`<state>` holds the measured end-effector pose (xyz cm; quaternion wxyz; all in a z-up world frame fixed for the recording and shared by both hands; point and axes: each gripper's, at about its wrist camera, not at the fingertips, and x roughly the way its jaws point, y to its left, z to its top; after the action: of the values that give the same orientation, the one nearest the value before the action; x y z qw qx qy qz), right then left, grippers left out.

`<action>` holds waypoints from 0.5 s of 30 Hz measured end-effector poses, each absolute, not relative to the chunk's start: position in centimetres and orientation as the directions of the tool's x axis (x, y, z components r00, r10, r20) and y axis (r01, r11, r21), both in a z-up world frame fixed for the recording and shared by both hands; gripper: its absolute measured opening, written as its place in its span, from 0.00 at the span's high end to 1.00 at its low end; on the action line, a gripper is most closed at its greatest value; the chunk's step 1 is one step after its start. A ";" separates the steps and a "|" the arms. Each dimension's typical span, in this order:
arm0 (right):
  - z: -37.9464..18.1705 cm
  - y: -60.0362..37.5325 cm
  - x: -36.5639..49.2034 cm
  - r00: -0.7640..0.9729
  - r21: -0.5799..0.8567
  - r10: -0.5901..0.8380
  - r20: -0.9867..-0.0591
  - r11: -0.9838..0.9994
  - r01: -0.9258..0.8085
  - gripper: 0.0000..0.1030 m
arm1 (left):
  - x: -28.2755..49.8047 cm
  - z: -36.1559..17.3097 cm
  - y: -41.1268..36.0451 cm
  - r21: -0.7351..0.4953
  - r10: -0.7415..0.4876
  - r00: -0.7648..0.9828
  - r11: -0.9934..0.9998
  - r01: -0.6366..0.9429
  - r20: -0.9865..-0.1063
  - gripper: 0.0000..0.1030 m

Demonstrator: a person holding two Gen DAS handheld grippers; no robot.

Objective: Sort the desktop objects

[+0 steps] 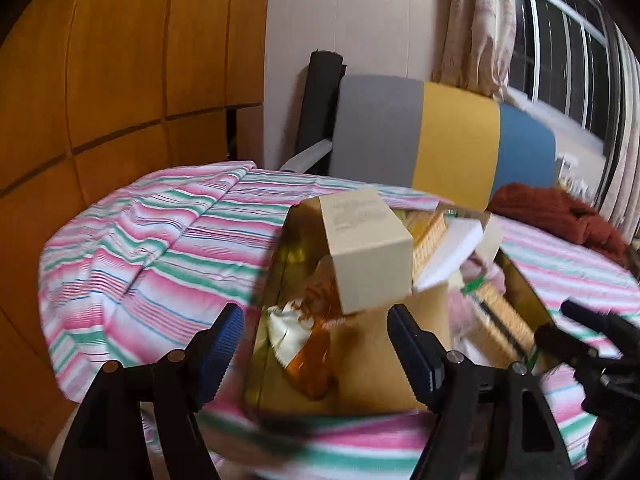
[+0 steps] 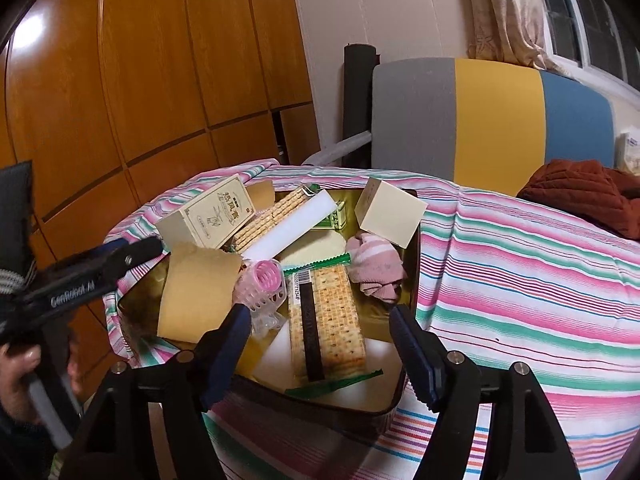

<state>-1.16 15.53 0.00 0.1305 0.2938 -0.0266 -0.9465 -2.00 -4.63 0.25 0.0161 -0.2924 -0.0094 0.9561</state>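
A gold tin (image 2: 414, 276) is seen at the centre of the right wrist view, set on a counter covered by a striped cloth (image 2: 520, 264). The tin is filled with sorted objects: a printed cream box (image 2: 208, 212) at its upper left, a plain cream box (image 2: 390, 212) propped on its upper right rim, a white block (image 2: 288, 226) between them, a cracker pack (image 2: 330, 320) at the lower centre, a pink curler (image 2: 266, 276), a pink cloth (image 2: 376, 266) and a brown card (image 2: 196, 292).

The right gripper (image 2: 320, 354) is held over the near rim of the tin; its jaws stand apart and nothing is clamped between them. The left gripper (image 1: 316, 348) is likewise shown with jaws apart and empty in the blurred left wrist view, in front of the tin (image 1: 524, 280), where the plain cream box (image 1: 370, 256) appears at frame centre. In the right wrist view the left gripper (image 2: 132, 256) enters from the left edge.
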 end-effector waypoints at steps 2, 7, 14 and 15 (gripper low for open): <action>0.3 15.2 -0.9 -0.800 0.114 -0.243 -0.548 -0.970 0.216 0.19 | -1.2 0.8 -3.8 0.032 -0.011 -0.834 -0.999 -0.007 -0.552 0.26; 1.2 14.7 -0.2 -0.816 0.087 -0.193 -0.545 -0.981 0.174 0.02 | 0.9 2.9 -2.3 0.091 -0.059 -0.871 -0.996 0.016 -0.488 0.26; 2.2 13.7 1.0 -0.822 0.050 -0.177 -0.541 -0.983 0.179 0.00 | 2.4 4.0 -1.8 0.055 -0.045 -0.892 -0.998 0.022 -0.450 0.26; 2.3 13.4 1.1 -0.821 0.043 -0.178 -0.542 -0.982 0.185 0.00 | 2.2 3.9 -1.8 0.046 -0.034 -0.886 -0.999 0.014 -0.462 0.26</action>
<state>1.13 13.43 2.31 0.0951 0.2833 0.0057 -0.9543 2.25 -1.75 3.90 -0.0124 -0.2384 0.0205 0.9709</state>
